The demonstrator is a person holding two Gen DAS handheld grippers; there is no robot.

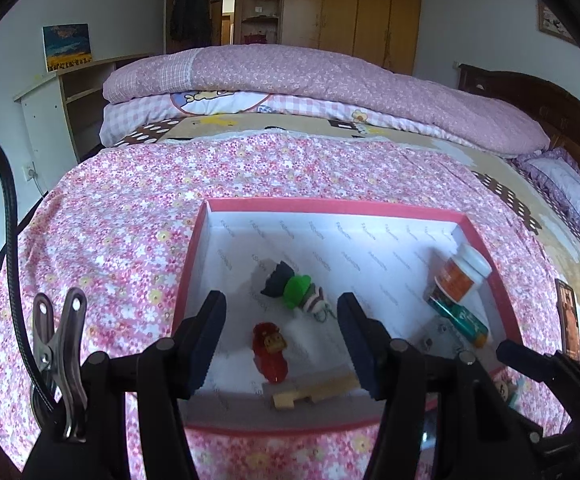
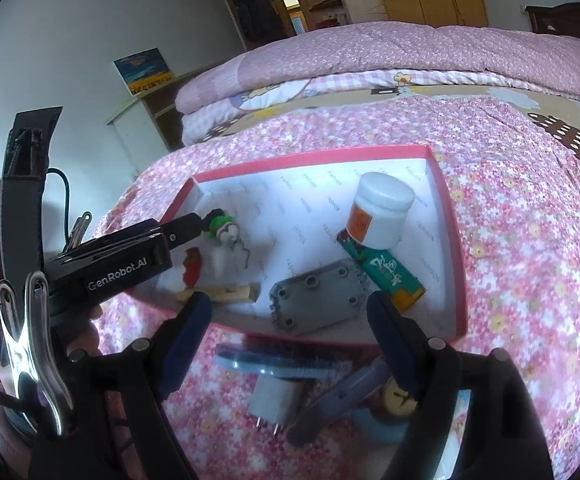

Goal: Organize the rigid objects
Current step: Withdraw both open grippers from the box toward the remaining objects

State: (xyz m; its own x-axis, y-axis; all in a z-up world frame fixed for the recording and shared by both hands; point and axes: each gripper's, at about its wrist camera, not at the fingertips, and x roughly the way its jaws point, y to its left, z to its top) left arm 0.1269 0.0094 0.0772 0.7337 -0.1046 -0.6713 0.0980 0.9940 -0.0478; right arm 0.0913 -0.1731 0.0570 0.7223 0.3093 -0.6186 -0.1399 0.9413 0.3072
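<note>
Pink-rimmed white box; pink floral bedspread; white-lidded, orange-labelled jar; green tube; grey plate.

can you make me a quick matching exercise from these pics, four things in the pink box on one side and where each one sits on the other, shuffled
Things
1. white-capped jar
2. green tube
3. grey plate
4. red toy

Places
A. flat on the box floor by the near wall, between the wooden block and the tube
B. far right of the box, tipped onto the tube's end
C. left part of the box, near the green-hatted doll
D. lying slantwise along the right side, orange end nearest the camera

Pairs: 1-B, 2-D, 3-A, 4-C
</note>
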